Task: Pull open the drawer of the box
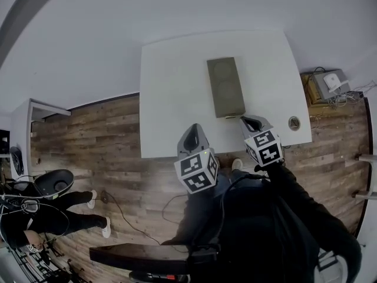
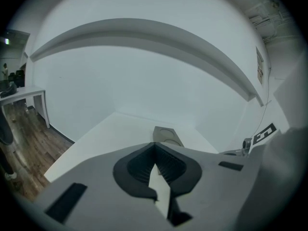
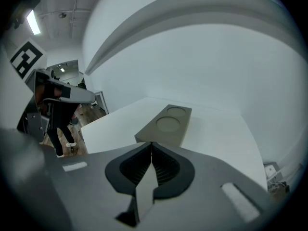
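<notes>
A flat olive-grey box (image 1: 225, 87) with two round recesses in its top lies lengthwise on the white table (image 1: 171, 99). No drawer shows as pulled out. In the head view my left gripper (image 1: 194, 130) hangs over the table's near edge, left of the box and apart from it. My right gripper (image 1: 250, 121) is just off the box's near end. The left gripper view shows the box (image 2: 166, 134) ahead, beyond my left gripper (image 2: 155, 145), whose jaws are shut and empty. In the right gripper view the box (image 3: 166, 124) lies close ahead of my right gripper (image 3: 151, 143), also shut on nothing.
A small round object (image 1: 294, 122) sits near the table's right front corner. Another person (image 1: 53, 217) is by a chair on the wooden floor at the left. A grey device with cables (image 1: 330, 84) lies on the floor to the right of the table.
</notes>
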The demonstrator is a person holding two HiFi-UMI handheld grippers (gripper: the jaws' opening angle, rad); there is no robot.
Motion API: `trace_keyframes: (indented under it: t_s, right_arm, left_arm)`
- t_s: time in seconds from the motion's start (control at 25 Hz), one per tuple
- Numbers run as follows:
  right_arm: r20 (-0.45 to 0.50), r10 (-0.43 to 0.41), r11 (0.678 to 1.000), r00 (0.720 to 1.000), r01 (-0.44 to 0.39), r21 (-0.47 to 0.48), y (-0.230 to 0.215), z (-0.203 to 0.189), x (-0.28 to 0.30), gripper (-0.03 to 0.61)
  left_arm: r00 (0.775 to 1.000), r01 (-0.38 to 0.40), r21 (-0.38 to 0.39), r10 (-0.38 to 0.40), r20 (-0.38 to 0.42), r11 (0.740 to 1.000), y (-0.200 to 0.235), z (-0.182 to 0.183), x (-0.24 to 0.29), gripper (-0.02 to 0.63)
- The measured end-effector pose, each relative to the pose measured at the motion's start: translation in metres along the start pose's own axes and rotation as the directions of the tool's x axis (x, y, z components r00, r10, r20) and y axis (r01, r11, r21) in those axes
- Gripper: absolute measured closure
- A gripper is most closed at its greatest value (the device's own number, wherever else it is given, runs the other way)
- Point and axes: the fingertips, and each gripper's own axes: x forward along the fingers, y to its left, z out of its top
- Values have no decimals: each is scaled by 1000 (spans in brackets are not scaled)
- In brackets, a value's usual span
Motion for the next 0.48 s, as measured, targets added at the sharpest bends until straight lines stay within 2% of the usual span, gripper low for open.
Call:
trace_keyframes:
  t_s: [0.16,0.28,0.48]
  right_arm:
    - [-80,25,1000,996,-26,-6,21,-13,43,566]
    - [-123,22,1000,992,-24,-18,26,-31,56,556]
    - [-165,48,997,985,-37,67,20,-32,81,526]
  left_arm:
    - [998,33,2,-33,-54,999,28,-7,23,617]
    - [995,60,12,-59,-85,998,29,-21,30,617]
    - [982,124,23,-119,-146,992,25,-24,62,617]
